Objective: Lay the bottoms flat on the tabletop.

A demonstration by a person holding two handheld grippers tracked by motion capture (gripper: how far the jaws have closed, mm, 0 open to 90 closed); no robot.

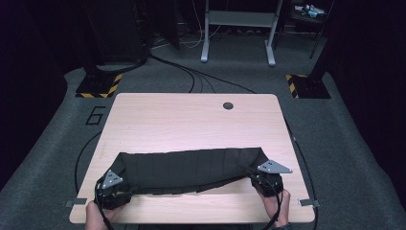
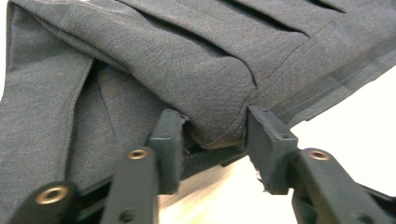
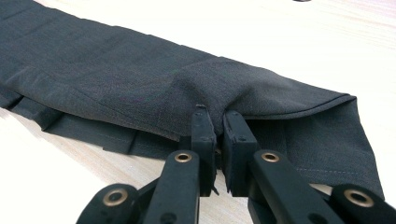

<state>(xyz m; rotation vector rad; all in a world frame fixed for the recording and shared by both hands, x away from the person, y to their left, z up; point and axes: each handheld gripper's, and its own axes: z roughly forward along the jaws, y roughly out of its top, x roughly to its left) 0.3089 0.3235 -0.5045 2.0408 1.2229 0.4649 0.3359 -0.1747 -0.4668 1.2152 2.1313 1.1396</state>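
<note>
A long dark grey pleated cloth [image 1: 191, 167] lies across the near half of the wooden table [image 1: 191, 120], stretched between both grippers. At its left end, my left gripper [image 1: 122, 187] has its jaws partly apart, with a thick fold of the cloth [image 2: 187, 60] bunched between them and touching both pads [image 2: 173, 140]. At the right end, my right gripper [image 1: 256, 176] has its jaws nearly together on a pinched ridge of the cloth [image 3: 116, 79]; its tips meet there [image 3: 217, 116]. Creases run out from both grips.
A round cable hole [image 1: 228, 105] sits near the table's far edge. Beyond the table are grey carpet, floor cables [image 1: 191, 76], a white desk frame [image 1: 239, 33] and two yellow-and-black striped stand bases [image 1: 98, 86]. A hand shows at each near corner.
</note>
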